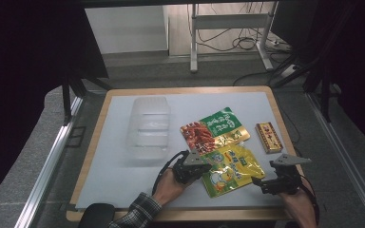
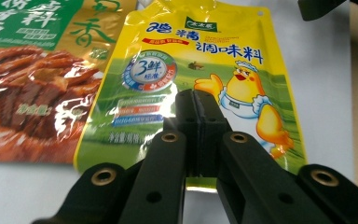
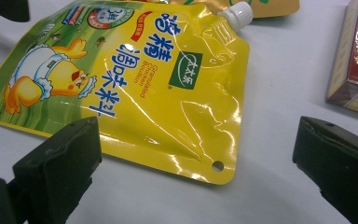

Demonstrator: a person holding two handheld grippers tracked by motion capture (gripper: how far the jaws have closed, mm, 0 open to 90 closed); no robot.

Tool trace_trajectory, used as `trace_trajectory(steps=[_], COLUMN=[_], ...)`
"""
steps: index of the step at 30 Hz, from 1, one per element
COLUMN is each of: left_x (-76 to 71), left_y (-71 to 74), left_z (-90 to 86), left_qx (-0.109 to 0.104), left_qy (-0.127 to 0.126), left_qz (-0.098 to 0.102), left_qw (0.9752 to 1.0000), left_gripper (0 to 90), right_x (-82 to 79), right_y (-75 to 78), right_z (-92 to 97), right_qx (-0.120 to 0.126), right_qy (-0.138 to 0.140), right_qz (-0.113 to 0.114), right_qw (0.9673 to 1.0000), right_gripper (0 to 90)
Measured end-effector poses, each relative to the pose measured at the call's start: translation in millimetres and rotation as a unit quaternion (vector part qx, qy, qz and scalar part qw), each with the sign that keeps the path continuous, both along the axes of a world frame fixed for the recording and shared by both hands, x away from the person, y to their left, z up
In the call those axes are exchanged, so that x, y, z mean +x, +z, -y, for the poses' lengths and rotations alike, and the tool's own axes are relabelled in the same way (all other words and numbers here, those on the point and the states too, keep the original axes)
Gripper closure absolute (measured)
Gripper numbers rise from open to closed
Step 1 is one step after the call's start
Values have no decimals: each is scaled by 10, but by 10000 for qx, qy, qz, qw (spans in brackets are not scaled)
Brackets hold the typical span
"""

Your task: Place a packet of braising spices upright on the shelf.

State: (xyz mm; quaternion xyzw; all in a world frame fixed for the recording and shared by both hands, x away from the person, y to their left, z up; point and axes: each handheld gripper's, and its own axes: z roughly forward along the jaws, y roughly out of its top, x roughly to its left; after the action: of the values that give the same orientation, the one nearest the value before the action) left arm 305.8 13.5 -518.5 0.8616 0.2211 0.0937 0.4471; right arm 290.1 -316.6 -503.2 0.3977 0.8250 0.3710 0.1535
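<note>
High view: the white table top (image 1: pixel 123 175) is carrying 4 items. A clear plastic tray (image 1: pixel 148 127) is lying at the left of centre. A green and red snack packet (image 1: pixel 215 129) is lying to its right, and a small red and gold box (image 1: pixel 268 137) is sitting near the right edge. A yellow pouch (image 1: pixel 232 169) with a chick printed on it is lying flat near the front edge, just in front of the snack packet and touching or overlapping it.

The left gripper (image 1: pixel 204 166) is sitting at the left edge of the yellow pouch. In the left gripper view, the left gripper (image 2: pixel 198 100) is showing its 2 jaws pressed together with no gap and nothing visible between them, and the tip is resting over the near edge of the yellow pouch (image 2: pixel 205 65).

The right gripper (image 1: pixel 259 183) is sitting at the right near corner of the pouch. In the right gripper view, its 2 jaws are standing wide apart and holding nothing, with the corner of the yellow pouch (image 3: pixel 135 88) lying just beyond them. The pouch's white cap (image 3: pixel 236 14) is pointing toward the far side, and the box (image 3: pixel 356 60) is lying to the right.
</note>
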Motion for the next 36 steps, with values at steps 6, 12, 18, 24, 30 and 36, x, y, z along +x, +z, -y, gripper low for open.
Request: trace_trajectory(steps=[6,12,18,24,30,36], left_x=[45,30,13,-24,-41,-72], left_y=[-96,-130,-145,-159,-170,-212], left_z=[86,76,65,43,17,-61], left_qx=[77,122,124,196,267,352], left_qy=[-14,9,48,24,22,37], left_qz=[-100,-52,-116,-45,-85,-226], left_qw=[9999,9999,9998,9998,9996,9991], left_gripper=[900,900,900,900,900,900], right_x=[4,10,10,47,78,173], right_y=[-4,9,17,2,-33,-56], right_z=[-5,-9,6,11,-30,-49], right_qx=[15,170,161,313,382,722], right_qy=[21,58,45,13,91,93], right_qz=[-11,-296,-251,-568,-757,-979], right_qw=[10000,9994,9995,9979,9964,9925], right_gripper=[15,47,47,46,40,37])
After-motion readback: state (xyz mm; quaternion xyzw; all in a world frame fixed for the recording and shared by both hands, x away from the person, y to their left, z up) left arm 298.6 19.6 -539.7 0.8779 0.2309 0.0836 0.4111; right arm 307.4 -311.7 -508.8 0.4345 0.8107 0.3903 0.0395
